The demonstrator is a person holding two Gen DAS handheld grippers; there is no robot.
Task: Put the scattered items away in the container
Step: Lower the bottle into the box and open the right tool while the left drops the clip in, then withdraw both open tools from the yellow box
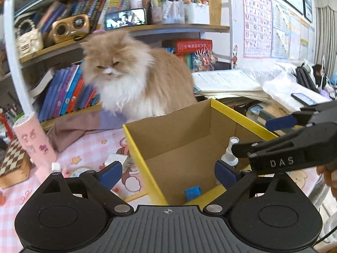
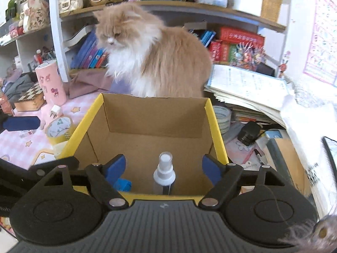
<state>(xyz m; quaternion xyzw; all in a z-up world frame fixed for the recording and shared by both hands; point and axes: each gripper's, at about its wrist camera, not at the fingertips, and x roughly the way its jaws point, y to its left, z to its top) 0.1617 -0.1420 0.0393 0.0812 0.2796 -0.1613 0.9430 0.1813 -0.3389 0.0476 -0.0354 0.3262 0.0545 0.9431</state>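
A yellow-rimmed cardboard box (image 1: 236, 113) (image 2: 217, 126) stands open on the pink desk mat. Inside it a clear spray bottle (image 2: 164, 172) (image 1: 229, 154) stands upright, and a small blue item (image 1: 192, 193) (image 2: 123, 184) lies on the floor. My right gripper (image 2: 164, 168) is open above the box's near edge, its pads apart from the bottle on either side. My left gripper (image 1: 168, 175) is open and empty over the box's left wall. The right gripper (image 1: 259, 135) reaches in from the right in the left wrist view. A tape roll (image 2: 59, 128) and a white plug (image 2: 55, 110) lie left of the box.
A fluffy ginger-and-white cat (image 1: 130, 78) (image 2: 151, 57) sits right behind the box. A pink cylinder (image 1: 34, 139) and a checkered box (image 1: 12, 164) stand at left. Paper stacks (image 2: 248, 88) and a black charger (image 2: 249, 133) lie at right. Bookshelves fill the back.
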